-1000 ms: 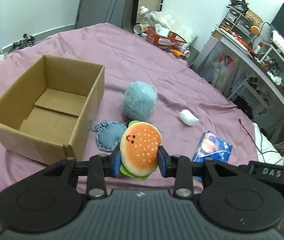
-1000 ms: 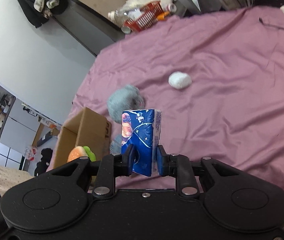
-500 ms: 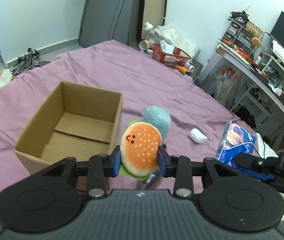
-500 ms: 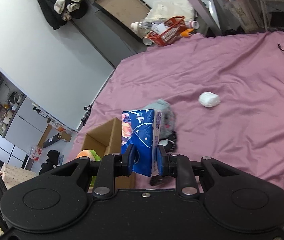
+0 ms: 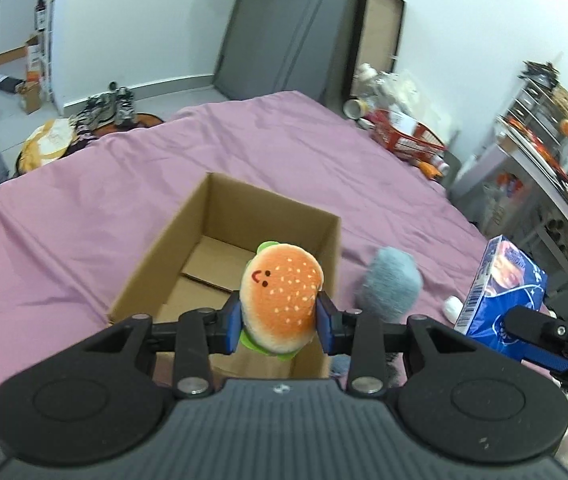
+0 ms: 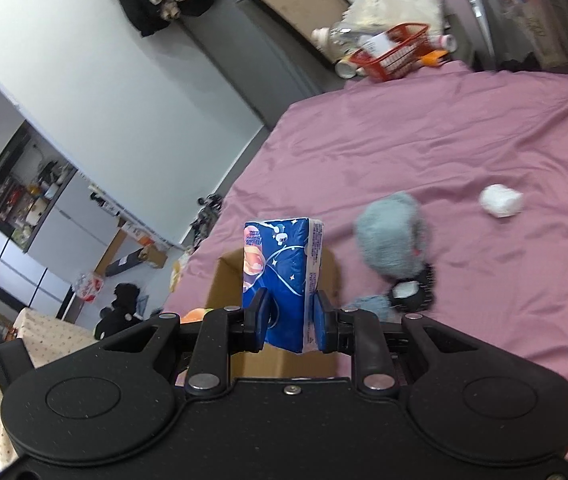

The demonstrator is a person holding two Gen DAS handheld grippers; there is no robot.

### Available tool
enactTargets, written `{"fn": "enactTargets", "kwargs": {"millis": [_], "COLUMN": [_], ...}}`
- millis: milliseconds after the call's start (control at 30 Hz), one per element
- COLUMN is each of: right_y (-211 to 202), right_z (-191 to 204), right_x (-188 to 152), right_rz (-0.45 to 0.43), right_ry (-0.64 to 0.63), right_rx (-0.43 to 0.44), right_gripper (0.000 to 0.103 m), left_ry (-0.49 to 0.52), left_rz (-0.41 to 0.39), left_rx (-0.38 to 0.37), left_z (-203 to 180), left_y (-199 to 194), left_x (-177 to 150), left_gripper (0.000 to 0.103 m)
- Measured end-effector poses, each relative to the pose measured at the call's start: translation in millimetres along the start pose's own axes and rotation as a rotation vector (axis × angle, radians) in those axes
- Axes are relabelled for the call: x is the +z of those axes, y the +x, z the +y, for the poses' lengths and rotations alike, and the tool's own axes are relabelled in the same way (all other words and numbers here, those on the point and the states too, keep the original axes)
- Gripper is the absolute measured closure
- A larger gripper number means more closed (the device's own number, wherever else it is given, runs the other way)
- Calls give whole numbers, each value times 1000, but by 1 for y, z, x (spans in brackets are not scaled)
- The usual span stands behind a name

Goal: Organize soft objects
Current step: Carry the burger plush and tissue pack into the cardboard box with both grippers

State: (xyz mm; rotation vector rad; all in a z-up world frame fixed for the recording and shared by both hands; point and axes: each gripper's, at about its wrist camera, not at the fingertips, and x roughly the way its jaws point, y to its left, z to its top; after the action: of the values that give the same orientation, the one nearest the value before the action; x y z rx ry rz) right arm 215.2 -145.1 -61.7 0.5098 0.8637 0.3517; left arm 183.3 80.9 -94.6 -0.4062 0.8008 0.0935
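My left gripper (image 5: 280,322) is shut on a plush burger (image 5: 282,294) and holds it above the near right part of an open cardboard box (image 5: 188,232) on the purple bed. My right gripper (image 6: 289,322) is shut on a blue tissue pack (image 6: 284,276), held in the air just right of the box (image 6: 224,276); the pack also shows in the left wrist view (image 5: 501,292). A fluffy grey-blue plush (image 5: 389,284) lies right of the box, also in the right wrist view (image 6: 393,232). A white soft roll (image 6: 499,200) lies further right.
A small blue-grey pad (image 6: 371,306) and a black-and-white item (image 6: 411,294) lie by the box's near right corner. A red basket (image 5: 407,138) with clutter stands past the bed's far edge. A cluttered desk (image 5: 543,160) stands at the right.
Both grippers have risen and moved left towards the box. The burger now hangs over the box opening, and the tissue pack has come up beside it.
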Motion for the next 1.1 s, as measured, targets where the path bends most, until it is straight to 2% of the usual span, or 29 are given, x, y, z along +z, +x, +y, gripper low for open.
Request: {"fn": "enactTargets", "kwargs": {"millis": [400,500,567,700,800,900,967,1033,1100], "right_y": [49,59,65,76,80,75,64,52,39], "right_z": [37,39,40,41,42,37,31,26,18], "right_x": [-9,-11,-14,-21,-24,-23,-19,-16,-12], "right_rz": [85,103,124,160,198,190,158,127,96], "right_ry": [-25,-3,13,9,4,19,5,-19,-27], "right_rx": [40,70,75,73,94,64,54,33,5], "right_gripper": [80,80,80,79,70,50,44,26,25], "left_ry": [-94,-113,-121,-154,-179,-187,-184,-171,-157], "left_rz": [13,17,17,-19,-37,-35,-36,-37,-41], "left_rx": [71,82,90,109,109,116,119,125,137], "left_z": [40,46,48,53,55,55,53,50,46], "left_y": [20,23,23,17,14,16,16,16,17], "left_x": [10,11,12,13,15,15,16,16,15], "left_gripper": [66,60,49,38,33,33,33,33,32]}}
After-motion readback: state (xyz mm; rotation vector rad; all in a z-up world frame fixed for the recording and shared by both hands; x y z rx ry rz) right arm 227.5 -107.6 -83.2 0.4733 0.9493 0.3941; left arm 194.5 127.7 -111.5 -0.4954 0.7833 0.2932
